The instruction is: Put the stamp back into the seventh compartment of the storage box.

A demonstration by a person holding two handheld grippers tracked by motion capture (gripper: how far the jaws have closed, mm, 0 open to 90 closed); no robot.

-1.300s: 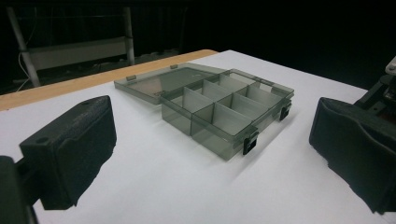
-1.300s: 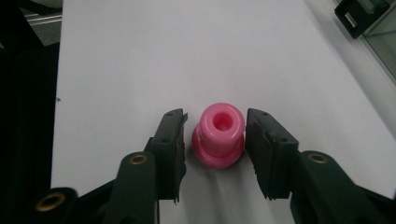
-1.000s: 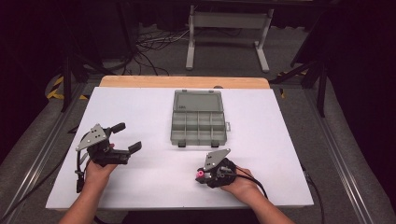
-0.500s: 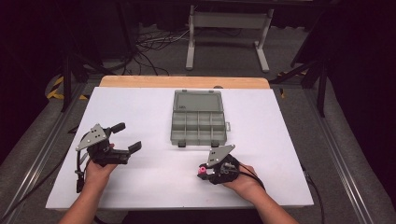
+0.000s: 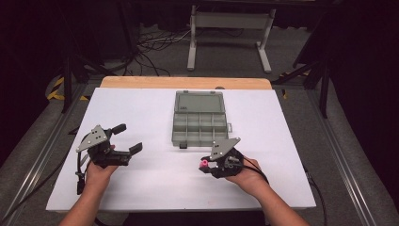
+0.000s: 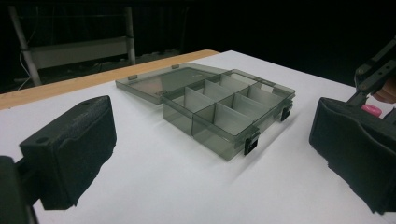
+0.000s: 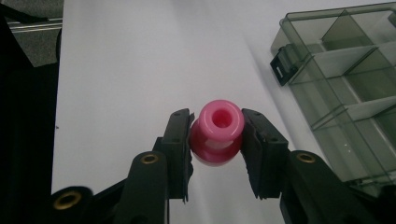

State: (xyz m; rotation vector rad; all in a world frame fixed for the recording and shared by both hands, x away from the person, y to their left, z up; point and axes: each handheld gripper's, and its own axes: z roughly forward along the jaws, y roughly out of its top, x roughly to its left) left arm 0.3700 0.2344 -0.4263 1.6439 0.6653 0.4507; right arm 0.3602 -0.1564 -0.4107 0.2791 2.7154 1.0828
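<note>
Right tool [image 7: 217, 140] clamped on pink spool [image 7: 216, 131], held above tabletop [image 5: 155, 183] near open box [image 5: 199, 123], likely for dropping into compartment. Left tool [image 5: 123, 138] open, empty, resting aside.

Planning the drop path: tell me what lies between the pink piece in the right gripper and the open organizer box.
Nothing: in the high view, only bare white table separates the pink piece, clamped in the right gripper, from the organizer box.

Lab: dark room, floor cables [image 5: 155, 42]
</note>
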